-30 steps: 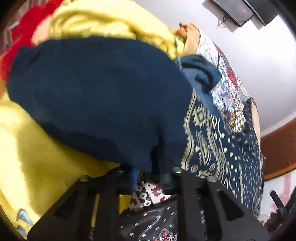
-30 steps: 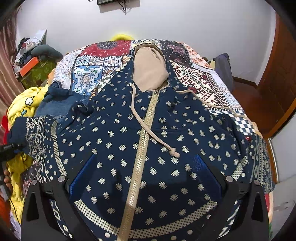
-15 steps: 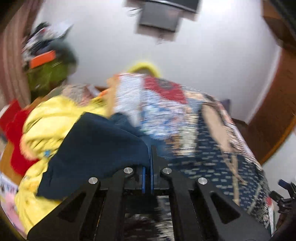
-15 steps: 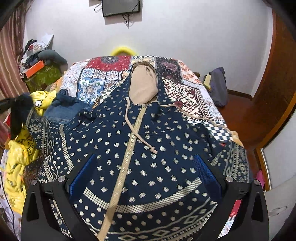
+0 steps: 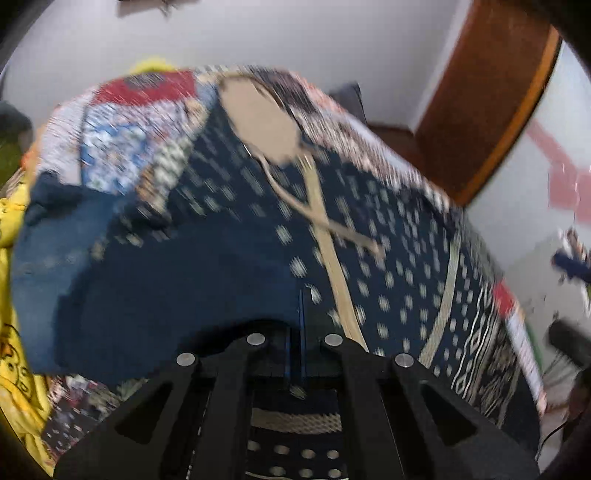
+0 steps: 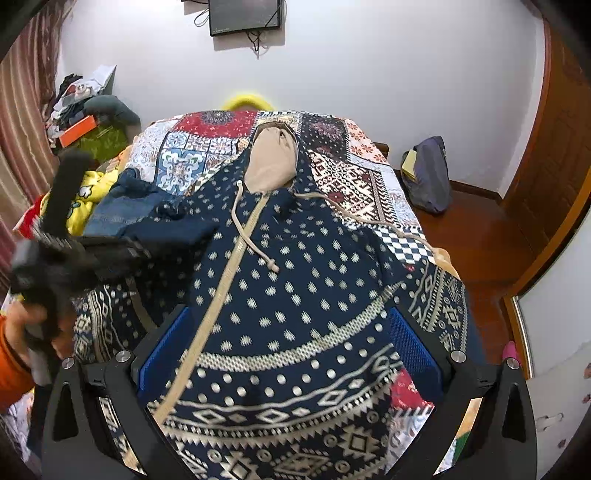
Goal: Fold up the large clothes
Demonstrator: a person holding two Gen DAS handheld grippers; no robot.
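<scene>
One slip threatens us — left gripper (image 5: 293,332) pinching the sleeve (image 5: 155,280), right gripper (image 6: 288,354) spread idle — the hoodie (image 6: 295,295) bunches.

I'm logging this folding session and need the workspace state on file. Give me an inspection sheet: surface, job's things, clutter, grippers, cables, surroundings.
Surface: bed with patchwork bedspread, mostly covered.
Job's things: navy patterned hoodie spread face up, tan hood at the far end, zipper closed, drawstring loose across the chest.
Clutter: denim garment and yellow garment at the bed's left edge; bag on the floor.
Grippers: left gripper shut on the hoodie's plain navy fabric; right gripper open above the hem.
Cables: wires dangle under the wall screen.
Surroundings: white wall, curtain, wooden door.
</scene>
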